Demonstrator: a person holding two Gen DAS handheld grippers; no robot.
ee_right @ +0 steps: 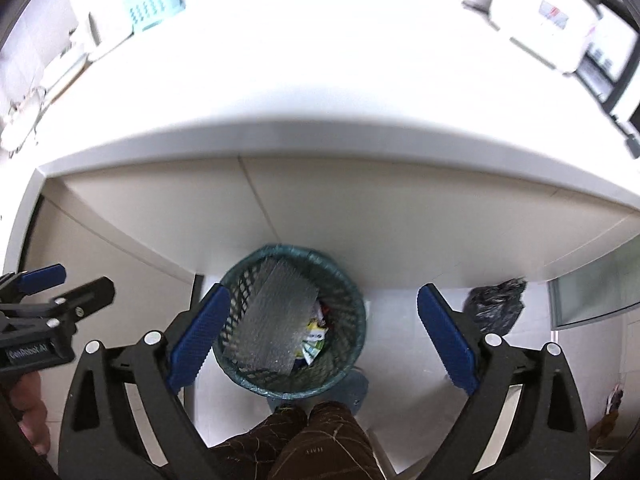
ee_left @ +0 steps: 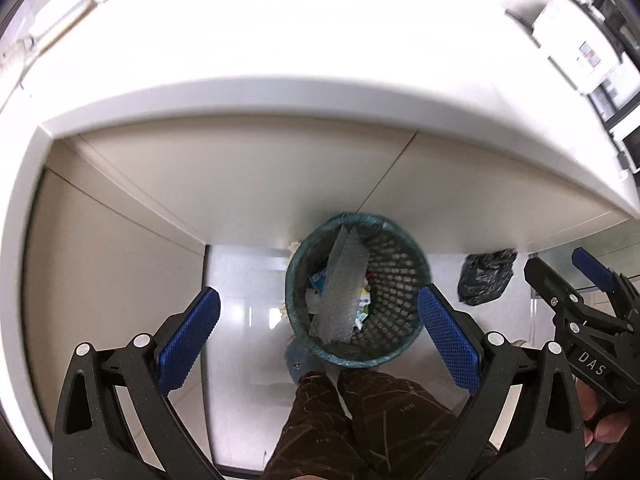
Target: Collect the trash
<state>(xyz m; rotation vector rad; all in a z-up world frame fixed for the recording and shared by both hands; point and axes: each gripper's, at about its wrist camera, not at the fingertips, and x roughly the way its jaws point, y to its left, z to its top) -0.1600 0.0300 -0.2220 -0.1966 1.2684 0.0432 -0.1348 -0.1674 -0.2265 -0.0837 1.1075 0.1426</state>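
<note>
Both blue pads of the left gripper (ee_left: 318,338) were spread wide apart and held nothing in the left wrist view. Below them on the floor stood a green mesh wastebasket (ee_left: 396,276) with a sheet of bubble wrap (ee_left: 340,292) and small wrappers (ee_left: 363,306) inside. A crumpled black plastic bag (ee_left: 486,278) lay on the floor near the basket, under the white desk (ee_left: 280,96).

From the right wrist view, the right gripper (ee_right: 322,338) was wide open too, and empty. The wastebasket (ee_right: 348,304) sat below it, at the desk (ee_right: 320,136) edge, with the bubble wrap (ee_right: 268,320) leaning inside. The black bag (ee_right: 496,306) lay well off to the side.
</note>
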